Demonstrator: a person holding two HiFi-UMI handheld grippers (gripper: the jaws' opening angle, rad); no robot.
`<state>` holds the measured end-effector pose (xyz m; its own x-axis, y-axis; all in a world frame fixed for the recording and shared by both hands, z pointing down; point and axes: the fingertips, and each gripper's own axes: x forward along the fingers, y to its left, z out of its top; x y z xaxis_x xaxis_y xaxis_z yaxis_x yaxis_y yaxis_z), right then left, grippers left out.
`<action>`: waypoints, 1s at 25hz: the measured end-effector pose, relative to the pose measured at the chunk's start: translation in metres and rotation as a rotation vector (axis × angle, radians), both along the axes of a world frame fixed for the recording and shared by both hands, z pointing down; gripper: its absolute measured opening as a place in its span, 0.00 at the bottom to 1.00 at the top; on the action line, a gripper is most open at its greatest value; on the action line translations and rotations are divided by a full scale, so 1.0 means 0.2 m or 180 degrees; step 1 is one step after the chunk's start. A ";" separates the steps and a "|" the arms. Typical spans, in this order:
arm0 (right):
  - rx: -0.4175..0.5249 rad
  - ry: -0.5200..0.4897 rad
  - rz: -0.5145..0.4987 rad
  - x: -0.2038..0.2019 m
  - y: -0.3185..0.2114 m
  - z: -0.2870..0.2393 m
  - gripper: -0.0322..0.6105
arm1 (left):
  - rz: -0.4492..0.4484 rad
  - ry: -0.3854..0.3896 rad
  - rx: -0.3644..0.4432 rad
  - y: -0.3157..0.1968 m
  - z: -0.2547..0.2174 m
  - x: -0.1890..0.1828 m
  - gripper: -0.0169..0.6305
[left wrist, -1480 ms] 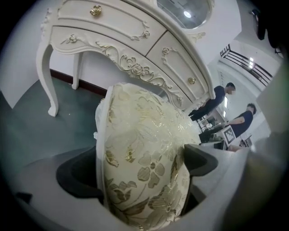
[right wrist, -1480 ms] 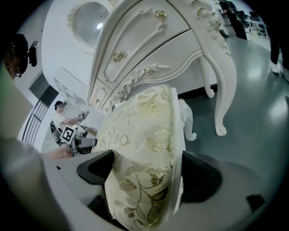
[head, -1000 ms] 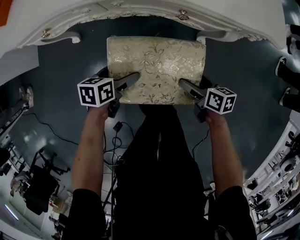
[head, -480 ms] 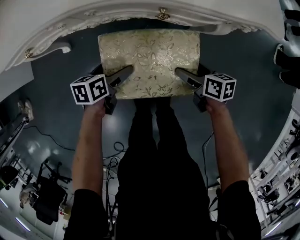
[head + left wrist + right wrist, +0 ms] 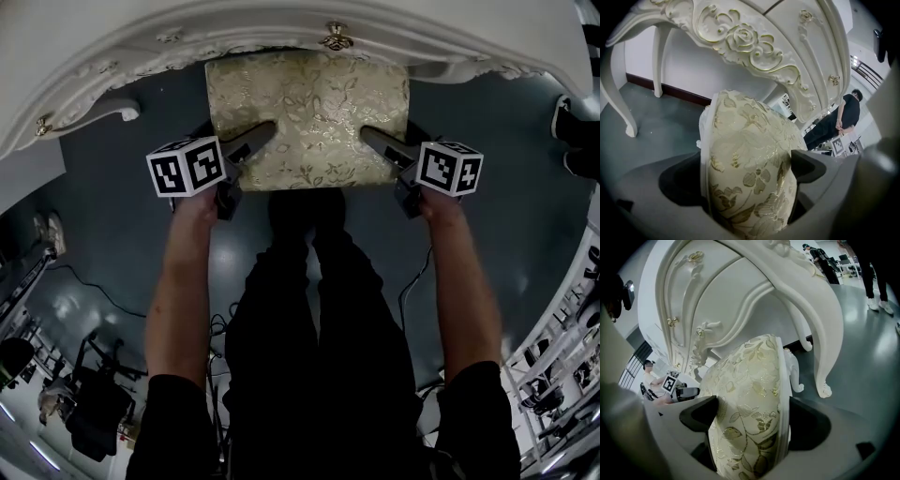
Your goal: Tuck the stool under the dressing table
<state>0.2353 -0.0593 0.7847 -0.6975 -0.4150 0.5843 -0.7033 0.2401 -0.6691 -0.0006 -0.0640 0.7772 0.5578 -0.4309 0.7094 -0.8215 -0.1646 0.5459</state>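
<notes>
The stool [image 5: 307, 117] has a cream seat with a gold leaf pattern; its far edge lies beneath the front rim of the white carved dressing table [image 5: 187, 37]. My left gripper [image 5: 255, 141] is shut on the seat's near left edge, and the cushion [image 5: 750, 159] fills the space between its jaws. On the near right edge my right gripper [image 5: 377, 142] is likewise shut, with the cushion [image 5: 750, 413] pinched between its jaws. The stool's legs are mostly hidden; one white foot [image 5: 797, 376] shows in the right gripper view.
The table's curved legs [image 5: 820, 366] [image 5: 621, 98] stand at either side of the stool. A gold drawer knob [image 5: 336, 39] sits above the seat. Cables [image 5: 94, 281] trail on the dark floor at left. People's legs [image 5: 876, 282] stand at the far right.
The stool has slid forward with both grippers, so its far edge now lies under the table's rim, where earlier a gap of floor showed.
</notes>
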 end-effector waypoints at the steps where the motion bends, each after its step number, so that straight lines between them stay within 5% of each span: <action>1: 0.0009 -0.0009 0.0010 0.00 -0.05 0.03 0.74 | -0.0006 0.0007 0.0013 -0.05 0.03 0.00 0.91; 25: 0.0375 -0.0143 0.0272 -0.06 -0.56 0.19 0.75 | -0.0210 0.0042 0.0350 -0.52 0.21 -0.08 0.91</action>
